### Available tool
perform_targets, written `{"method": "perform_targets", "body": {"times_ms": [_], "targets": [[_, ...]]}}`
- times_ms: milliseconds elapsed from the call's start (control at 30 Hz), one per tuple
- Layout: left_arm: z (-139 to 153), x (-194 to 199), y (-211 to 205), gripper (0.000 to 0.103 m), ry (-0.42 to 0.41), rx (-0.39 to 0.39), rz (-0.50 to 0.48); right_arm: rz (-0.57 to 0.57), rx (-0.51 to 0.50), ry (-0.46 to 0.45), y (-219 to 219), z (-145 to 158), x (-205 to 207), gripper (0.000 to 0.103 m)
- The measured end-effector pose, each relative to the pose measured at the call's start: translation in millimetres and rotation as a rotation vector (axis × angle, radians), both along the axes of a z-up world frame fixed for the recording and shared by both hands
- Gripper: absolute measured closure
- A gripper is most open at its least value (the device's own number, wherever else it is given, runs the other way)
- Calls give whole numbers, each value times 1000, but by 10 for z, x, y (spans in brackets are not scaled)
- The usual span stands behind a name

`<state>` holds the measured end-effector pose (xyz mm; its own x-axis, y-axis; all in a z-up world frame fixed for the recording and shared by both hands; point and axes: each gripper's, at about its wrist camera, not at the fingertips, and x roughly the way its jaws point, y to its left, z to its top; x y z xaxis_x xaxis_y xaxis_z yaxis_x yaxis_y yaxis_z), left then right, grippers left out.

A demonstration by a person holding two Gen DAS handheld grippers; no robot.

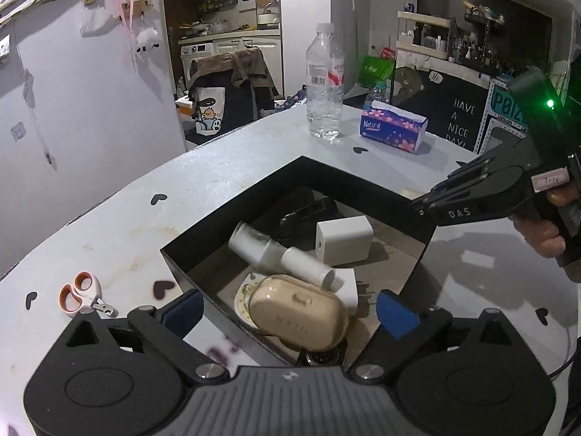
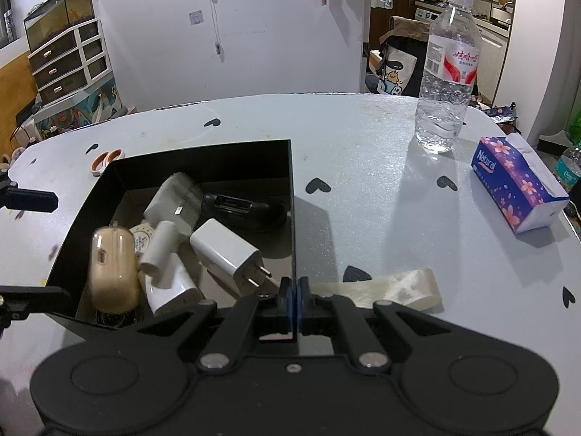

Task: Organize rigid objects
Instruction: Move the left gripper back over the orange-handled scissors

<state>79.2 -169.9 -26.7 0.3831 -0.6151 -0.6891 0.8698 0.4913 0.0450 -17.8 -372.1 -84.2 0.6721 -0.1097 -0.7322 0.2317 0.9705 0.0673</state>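
Steadying the black box (image 2: 203, 160) by its near wall, right claw (image 2: 293, 292) clenched on it; our left claw (image 1: 290, 312) hangs released above the beige case (image 1: 299, 318) inside.

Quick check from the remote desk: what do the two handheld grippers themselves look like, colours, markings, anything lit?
Both are matte black plastic with scissor-like linkages, silver pivot bolts and round embossed discs. The left gripper has blue finger pads and a grey ribbed centre plate. The right gripper has blue pads too; from the left wrist view its body shows white "DAS" lettering, a pale label and a green light.
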Motion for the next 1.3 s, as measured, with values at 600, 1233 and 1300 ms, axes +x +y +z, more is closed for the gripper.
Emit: {"method": "perform_targets", "body": {"times_ms": [600, 1233, 1300], "targets": [[72, -25, 27, 3, 38, -41, 23, -1, 0, 0, 0, -2, 1, 100], [99, 795, 707, 2, -23, -145, 521, -1, 0, 0, -2, 1, -4, 100], [13, 926, 755, 3, -15, -135, 579, -1, -1, 0, -2, 1, -4, 100]]}}
